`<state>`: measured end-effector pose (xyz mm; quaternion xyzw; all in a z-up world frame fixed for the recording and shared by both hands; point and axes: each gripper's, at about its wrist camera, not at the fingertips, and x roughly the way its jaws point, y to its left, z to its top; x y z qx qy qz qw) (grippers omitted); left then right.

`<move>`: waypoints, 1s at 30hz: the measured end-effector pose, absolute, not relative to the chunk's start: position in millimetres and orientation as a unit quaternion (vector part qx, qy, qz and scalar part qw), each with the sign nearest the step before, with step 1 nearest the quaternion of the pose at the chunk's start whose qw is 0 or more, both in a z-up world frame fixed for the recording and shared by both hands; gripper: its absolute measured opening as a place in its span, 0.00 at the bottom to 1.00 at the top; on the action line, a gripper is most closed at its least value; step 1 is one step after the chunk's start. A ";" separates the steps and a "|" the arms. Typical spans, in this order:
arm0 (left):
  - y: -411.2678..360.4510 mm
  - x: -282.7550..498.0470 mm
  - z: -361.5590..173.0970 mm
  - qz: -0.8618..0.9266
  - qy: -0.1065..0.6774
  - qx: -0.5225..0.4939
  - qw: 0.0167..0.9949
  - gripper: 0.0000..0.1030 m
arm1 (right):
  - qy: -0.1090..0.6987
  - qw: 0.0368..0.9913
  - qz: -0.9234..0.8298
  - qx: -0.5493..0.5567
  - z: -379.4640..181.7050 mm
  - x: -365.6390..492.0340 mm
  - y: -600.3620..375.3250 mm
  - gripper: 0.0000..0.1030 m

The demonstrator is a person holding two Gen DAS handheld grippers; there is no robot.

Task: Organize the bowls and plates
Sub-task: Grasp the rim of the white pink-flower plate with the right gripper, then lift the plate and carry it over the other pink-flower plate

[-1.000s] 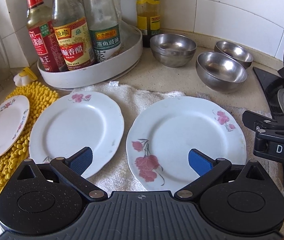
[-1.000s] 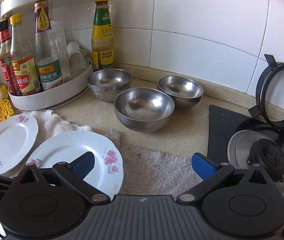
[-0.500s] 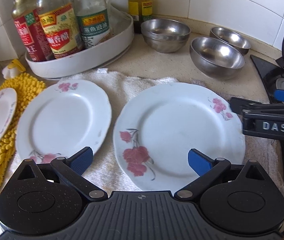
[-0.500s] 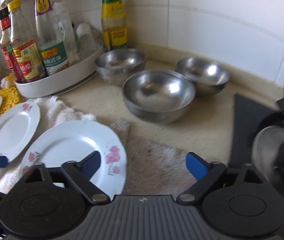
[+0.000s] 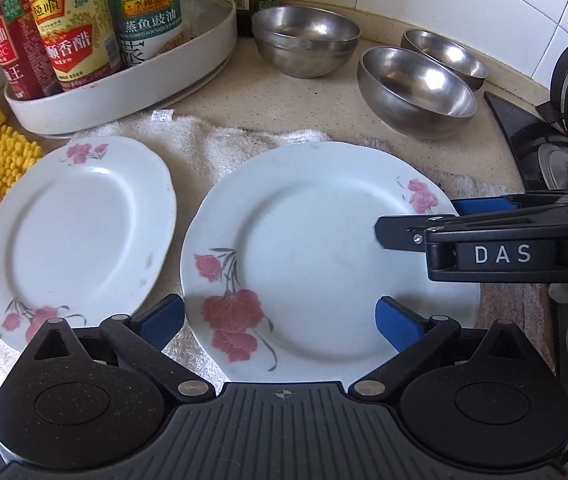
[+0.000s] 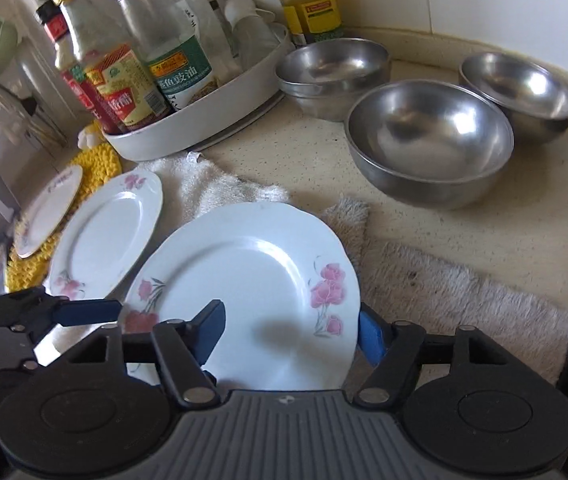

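A large white plate with pink flowers [image 5: 308, 248] lies on a white towel [image 5: 220, 144]; it also shows in the right wrist view [image 6: 244, 280]. My left gripper [image 5: 280, 320] is open above its near edge. My right gripper [image 6: 290, 330] is open, its jaws astride the plate's right rim, one finger over the plate and one outside it. A second flowered plate [image 5: 72, 232] lies to the left, and a small plate [image 6: 48, 210] on a yellow mat. Steel bowls stand behind: a nested pair [image 5: 304, 44], a middle bowl [image 5: 416, 88] and a far one [image 5: 448, 56].
A white round tray [image 5: 124, 84] with sauce bottles stands at the back left. A yellow-labelled bottle [image 6: 312, 0] stands by the tiled wall. A black gas hob [image 5: 544, 136] with its pan ring lies to the right. A grey towel [image 6: 460, 296] lies right of the plate.
Both grippers have moved in lower over the large plate. My right gripper swung left and now straddles the plate's right rim, its jaws narrower than before.
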<state>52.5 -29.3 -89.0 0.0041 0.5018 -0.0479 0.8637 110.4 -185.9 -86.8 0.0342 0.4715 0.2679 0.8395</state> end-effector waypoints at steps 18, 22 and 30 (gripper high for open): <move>-57.6 28.0 -62.2 -0.180 0.441 0.028 0.879 0.98 | 0.477 0.847 0.225 0.068 -67.9 101.2 -242.1 0.68; -19.2 33.7 -63.6 -0.123 0.471 -0.030 0.873 0.98 | 0.458 0.848 0.261 0.058 -58.0 102.6 -221.5 0.68; 71.7 34.9 -62.2 0.020 0.477 -0.108 0.872 0.99 | 0.432 0.834 0.343 -0.004 -47.1 115.9 -134.5 0.68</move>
